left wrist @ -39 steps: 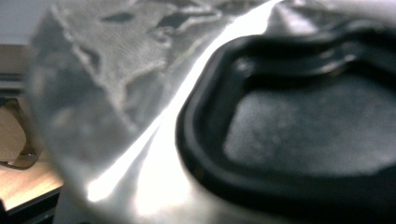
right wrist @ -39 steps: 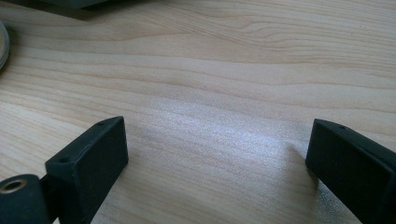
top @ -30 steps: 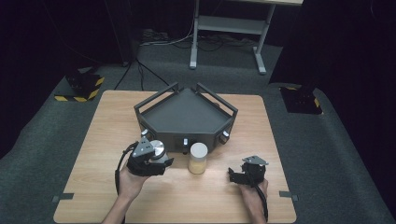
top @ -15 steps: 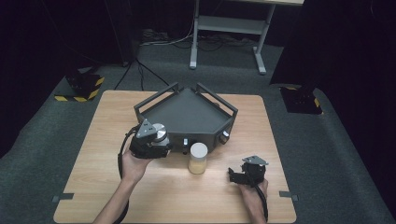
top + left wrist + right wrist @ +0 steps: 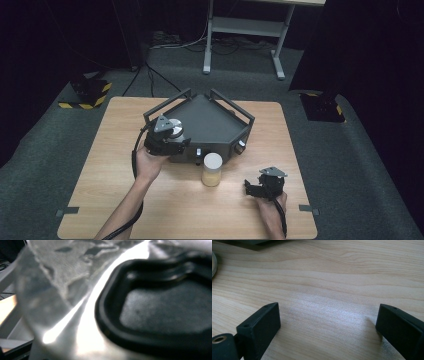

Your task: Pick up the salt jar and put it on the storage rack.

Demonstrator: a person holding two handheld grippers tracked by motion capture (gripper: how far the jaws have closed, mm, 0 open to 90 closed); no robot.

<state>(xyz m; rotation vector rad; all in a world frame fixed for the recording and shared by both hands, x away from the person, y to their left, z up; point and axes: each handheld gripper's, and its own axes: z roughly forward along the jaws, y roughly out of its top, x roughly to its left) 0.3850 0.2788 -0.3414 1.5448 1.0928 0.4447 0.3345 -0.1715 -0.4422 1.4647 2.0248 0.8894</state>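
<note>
My left gripper (image 5: 167, 138) hangs over the near left rim of a dark grey three-cornered tray (image 5: 210, 117), shut on a clear jar (image 5: 174, 131) with a pale round lid. In the left gripper view the clear jar (image 5: 50, 287) sits blurred right against a black pad (image 5: 160, 312). A second jar (image 5: 212, 169), yellowish with a white lid, stands upright on the wooden table (image 5: 100, 165) just in front of the tray. My right gripper (image 5: 260, 188) rests low on the table, right of that jar. Its jaws, seen as the right gripper (image 5: 329, 322), stand open over bare wood.
The tray has raised bar handles along its sides and small knobs on its front wall (image 5: 241, 145). A cable trails from the left gripper down along the forearm (image 5: 134, 165). Beyond the table are a grey carpet and a desk frame (image 5: 240, 30).
The left gripper has carried the clear jar up and away from the person, from the table in front of the tray to above its near left rim. The right gripper has stayed put.
</note>
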